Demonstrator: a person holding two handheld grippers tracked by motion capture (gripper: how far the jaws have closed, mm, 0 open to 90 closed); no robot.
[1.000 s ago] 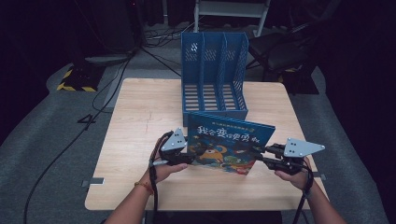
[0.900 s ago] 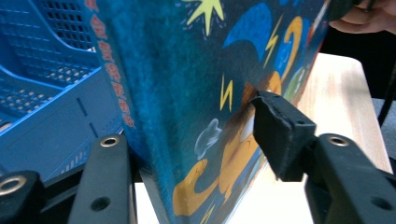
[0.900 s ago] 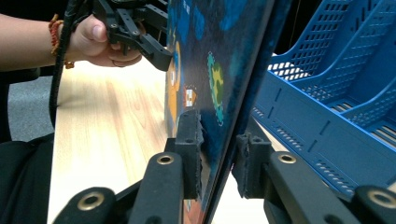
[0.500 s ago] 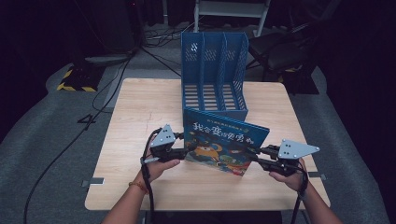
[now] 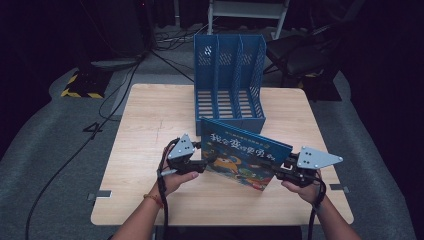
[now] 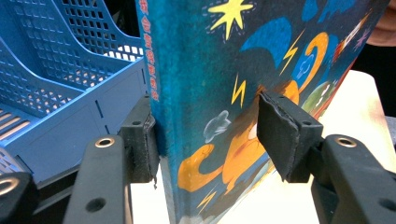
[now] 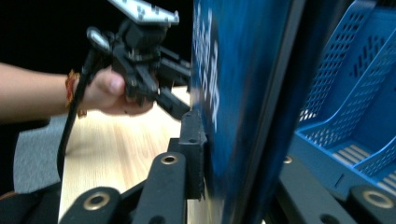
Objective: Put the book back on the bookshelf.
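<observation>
Book (image 5: 245, 159), picture cover facing the person, standing nearly upright on its lower edge just in front of the blue file rack (image 5: 229, 80), tilted so that the left end is nearer the rack than the right. Being carried at both ends over the wooden table (image 5: 145, 120).

Left gripper (image 5: 207, 163) straddling the spine end of the book: in the left gripper view one pad touching the spine corner, the other pad (image 6: 279, 135) standing clear of the cover, so jaws partly open and not pinching. Right gripper (image 5: 281, 170) taking the far end of the book; in the right gripper view one jaw pressing flat against the cover, the opposite jaw hidden behind the pages, so looking closed on the book, though not certain.

Judging the aim: probably steering the book into one of the rack's slots, all three looking empty.

Risks from here: with the left jaws slack, most of the weight hanging from one end, so sagging or twisting of the book, or slipping out of the right grip. Also catching the top corner on a rack divider if tilted while going in, and nudging the light rack backward.
</observation>
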